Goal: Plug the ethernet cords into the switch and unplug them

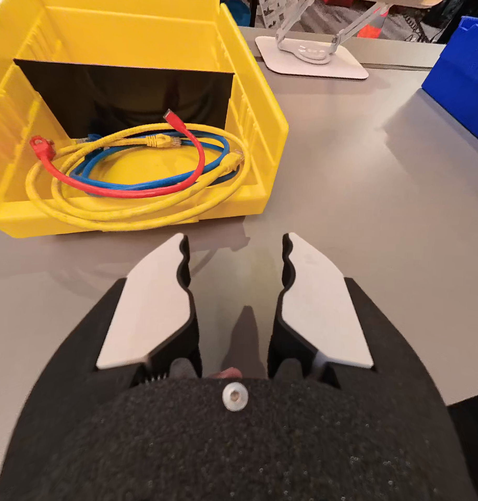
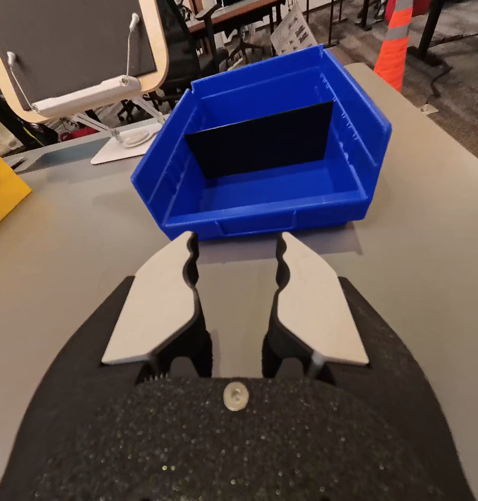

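Left gripper (image 1: 235, 238): fingers spread, nothing between them, poised over bare grey worktop (image 1: 354, 189). Just ahead of the tips and slightly to the left sits the yellow bin (image 1: 262, 113), its low front lip facing the gripper. A black divider (image 1: 124, 95) stands upright across the bin. In the front compartment lie the ethernet cords, loosely coiled together: a yellow cord (image 1: 78, 214) whose outer loops drape over the front lip, a blue cord (image 1: 118, 184), and a red cord (image 1: 129, 193) on top, one red plug raised near the divider, the other by the bin's left wall. No switch is visible in either view.

Right gripper (image 2: 236, 238): fingers spread, holding nothing, above the worktop. Directly beyond the tips, the blue bin (image 2: 259, 214), front lip toward the gripper, with its own upright black divider (image 2: 259, 141). Toward the worktop's far edge, a white stand base (image 2: 118, 151). Off the worktop's far right corner, an orange cone (image 2: 393, 43).
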